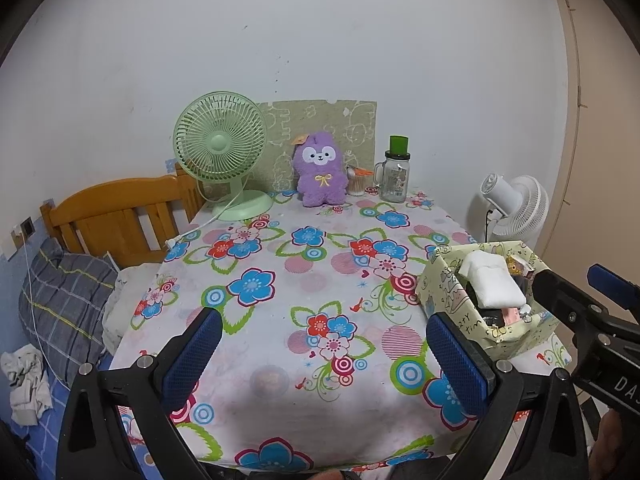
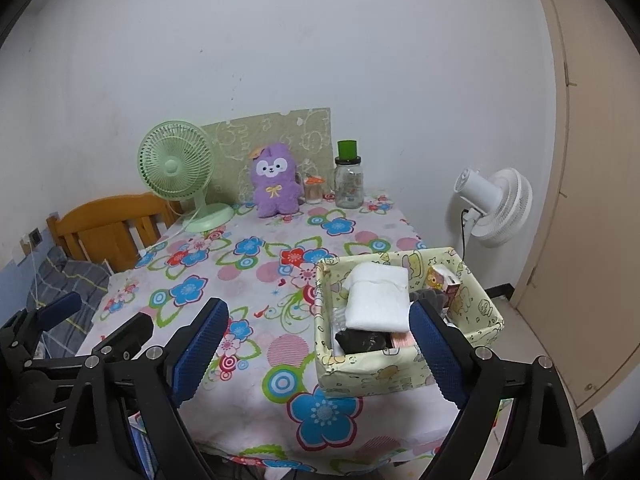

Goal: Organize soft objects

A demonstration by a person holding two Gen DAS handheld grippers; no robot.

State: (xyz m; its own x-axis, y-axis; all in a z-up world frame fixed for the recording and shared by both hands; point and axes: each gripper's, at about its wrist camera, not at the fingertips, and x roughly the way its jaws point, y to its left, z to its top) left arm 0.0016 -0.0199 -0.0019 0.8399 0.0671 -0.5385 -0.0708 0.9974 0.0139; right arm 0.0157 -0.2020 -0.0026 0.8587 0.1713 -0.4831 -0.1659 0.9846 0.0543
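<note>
— Two grippers, and neither has anything in it. The left gripper (image 1: 324,344) stands wide open over bare flowered tablecloth (image 1: 280,264); the right gripper (image 2: 320,344) is just as wide, its right finger (image 2: 438,344) in front of the near end of the patterned box (image 2: 400,376).

— Why is the box at the near right corner?

— My guess is that it serves as the collecting bin, kept close so that each drop is short. A folded white towel (image 2: 378,300) already lies on top inside it, over something dark and a pink item that I cannot identify. A small printed carton (image 2: 442,284) stands at the far end.

— And what is left to tidy?

— Probably the purple plush toy (image 1: 320,168). It sits upright at the far edge against a green patterned board (image 1: 320,120), between the green desk fan (image 1: 220,152) and a toothpick holder (image 1: 356,180) beside a glass jar (image 1: 394,176), well apart from both grippers.

— So open jaws suit a reach?

— I would judge so.
</note>
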